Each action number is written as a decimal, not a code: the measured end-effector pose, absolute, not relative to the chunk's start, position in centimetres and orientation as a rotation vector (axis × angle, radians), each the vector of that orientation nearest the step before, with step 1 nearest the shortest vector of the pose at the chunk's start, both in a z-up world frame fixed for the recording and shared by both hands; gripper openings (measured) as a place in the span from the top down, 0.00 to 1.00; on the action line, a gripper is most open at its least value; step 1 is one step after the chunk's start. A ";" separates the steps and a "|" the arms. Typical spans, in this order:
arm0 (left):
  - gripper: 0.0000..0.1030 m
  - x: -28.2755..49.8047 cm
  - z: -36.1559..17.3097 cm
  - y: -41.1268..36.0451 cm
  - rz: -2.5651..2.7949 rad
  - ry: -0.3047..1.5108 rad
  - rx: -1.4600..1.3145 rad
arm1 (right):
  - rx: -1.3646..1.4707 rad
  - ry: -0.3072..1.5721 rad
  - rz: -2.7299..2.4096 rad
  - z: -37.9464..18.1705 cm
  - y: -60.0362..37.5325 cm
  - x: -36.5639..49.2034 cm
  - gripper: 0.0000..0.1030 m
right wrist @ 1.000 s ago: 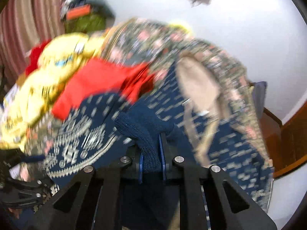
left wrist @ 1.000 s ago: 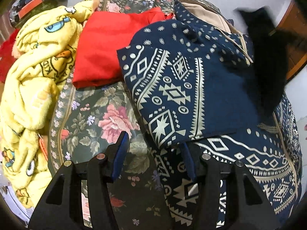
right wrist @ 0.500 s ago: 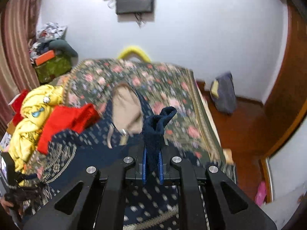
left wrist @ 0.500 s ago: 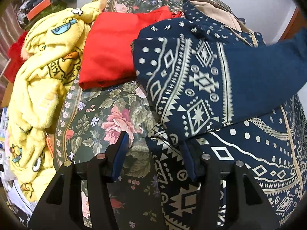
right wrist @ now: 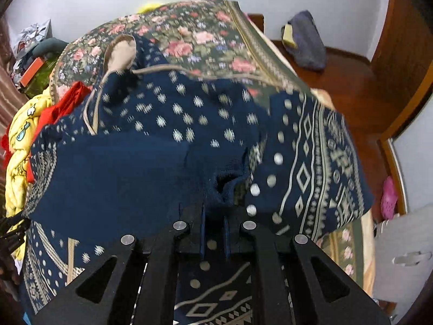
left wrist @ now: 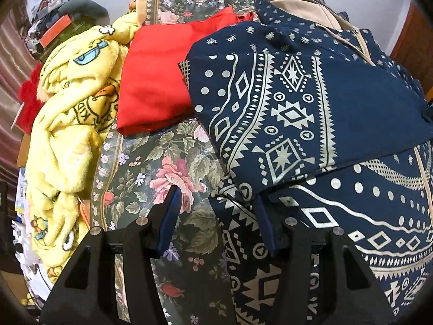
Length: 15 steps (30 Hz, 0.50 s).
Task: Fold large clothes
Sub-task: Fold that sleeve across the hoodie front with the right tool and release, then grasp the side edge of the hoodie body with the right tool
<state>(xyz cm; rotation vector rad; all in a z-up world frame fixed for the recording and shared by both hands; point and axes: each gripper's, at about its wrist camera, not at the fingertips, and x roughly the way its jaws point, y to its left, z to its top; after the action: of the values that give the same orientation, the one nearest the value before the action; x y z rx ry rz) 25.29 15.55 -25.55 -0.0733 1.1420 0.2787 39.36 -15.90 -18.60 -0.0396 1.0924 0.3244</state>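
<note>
1 navy garment [left wrist: 311,103], silver geometric print, folded over | left jaws spread | right jaws pinching its hem

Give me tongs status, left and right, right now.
Left tongs: open, holding nothing, over the edge of the navy patterned garment.
Right tongs: shut on a bunched fold of the navy patterned garment.

Two close downward views, shared garment [left wrist: 311,103]
</note>
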 end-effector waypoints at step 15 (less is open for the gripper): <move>0.46 25.8 -17.9 11.6 0.124 1.023 0.015 | -0.017 1.088 0.319 -15.2 -18.8 37.7 0.50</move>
<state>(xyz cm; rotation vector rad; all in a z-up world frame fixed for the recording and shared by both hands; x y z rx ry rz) 25.79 11.63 -17.88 0.0155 1.0230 0.1239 37.68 -18.84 -15.17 -0.0175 1.0883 0.3186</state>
